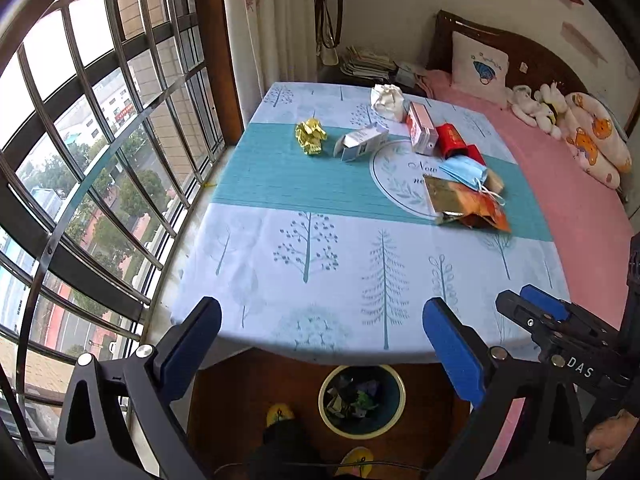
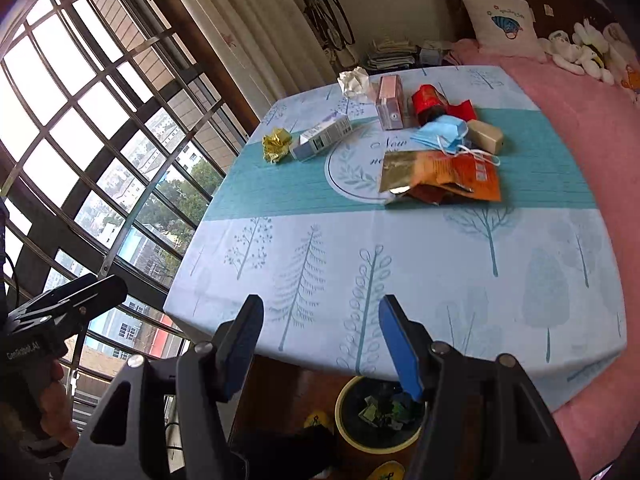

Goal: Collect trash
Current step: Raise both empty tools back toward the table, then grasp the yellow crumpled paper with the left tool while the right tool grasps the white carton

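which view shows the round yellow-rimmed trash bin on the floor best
The left wrist view: the round yellow-rimmed trash bin shows nearly whole, with trash inside. In the right wrist view the bin is partly hidden behind a blue gripper finger.

The right gripper (image 2: 320, 340) hung over the near edge of a table (image 2: 400, 264) covered by a tree-print cloth, its blue-padded jaws apart with nothing between them. Across the teal band lay a crumpled yellow wrapper (image 2: 276, 145), a white carton (image 2: 324, 136), a white paper ball (image 2: 354, 82), a pink box (image 2: 390, 100), a red packet (image 2: 436, 106), a blue face mask (image 2: 442, 132) and an orange foil bag (image 2: 444, 174). Below the table edge stood a bin (image 2: 348, 432) holding scraps. The left gripper (image 2: 68, 300) showed at far left.
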`<state>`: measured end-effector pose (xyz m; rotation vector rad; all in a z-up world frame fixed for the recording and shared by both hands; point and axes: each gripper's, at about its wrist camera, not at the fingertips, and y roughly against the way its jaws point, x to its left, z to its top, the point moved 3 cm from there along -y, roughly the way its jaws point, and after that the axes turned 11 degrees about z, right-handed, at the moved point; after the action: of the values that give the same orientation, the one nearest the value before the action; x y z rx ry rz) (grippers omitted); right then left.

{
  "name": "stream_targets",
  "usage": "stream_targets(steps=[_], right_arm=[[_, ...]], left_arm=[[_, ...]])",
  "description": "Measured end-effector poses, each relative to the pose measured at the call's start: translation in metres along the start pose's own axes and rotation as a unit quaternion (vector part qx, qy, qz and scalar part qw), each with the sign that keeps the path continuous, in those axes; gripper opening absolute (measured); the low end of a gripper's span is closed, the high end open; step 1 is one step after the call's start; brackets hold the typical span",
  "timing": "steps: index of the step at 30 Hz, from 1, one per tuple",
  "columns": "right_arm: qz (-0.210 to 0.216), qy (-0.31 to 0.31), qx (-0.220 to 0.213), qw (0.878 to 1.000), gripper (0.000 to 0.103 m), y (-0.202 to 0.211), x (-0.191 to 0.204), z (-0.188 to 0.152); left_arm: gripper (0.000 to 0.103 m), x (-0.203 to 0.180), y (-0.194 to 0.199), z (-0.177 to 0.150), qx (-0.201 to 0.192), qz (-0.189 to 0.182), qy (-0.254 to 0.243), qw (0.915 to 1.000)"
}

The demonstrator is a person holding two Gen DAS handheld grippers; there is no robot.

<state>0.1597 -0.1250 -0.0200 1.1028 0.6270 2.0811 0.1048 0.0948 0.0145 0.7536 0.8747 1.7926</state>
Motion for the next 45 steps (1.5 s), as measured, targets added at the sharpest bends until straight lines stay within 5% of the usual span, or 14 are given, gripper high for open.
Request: stream_targets(steps=[10,23,34,40,45], right_arm=[[-0.036,-0.007,-0.012,0.999,0.060,-0.053,0.012,0.078],[-0.105,-0.071,0.030,0.991,0.060,-0.176,0.013,0.193],[-0.138,-0.177,0.040,0.974,0.060,-0.276,-0.038,0.236],[-0.171,-0.186,0.071,0.965,0.060,-0.298,-0.052,0.232],[-0.171,-0.193,0.073,0.963,0.048,-0.294,-0.057,0.222]], left_arm=[[0.100,0.015,-0.077,0.099,-0.010,-0.038,-0.002,0.9992],[0.100,0.037,-0.214,0.224,0.045,-0.069,-0.025,0.9963],[0.097,0.009,-0.323,0.255,0.122,-0.092,-0.056,0.9866],[0.097,-0.003,-0.349,0.254,0.145,-0.101,-0.072,0.9817],[0.096,-0.009,-0.362,0.256,0.155,-0.111,-0.075,0.9788]])
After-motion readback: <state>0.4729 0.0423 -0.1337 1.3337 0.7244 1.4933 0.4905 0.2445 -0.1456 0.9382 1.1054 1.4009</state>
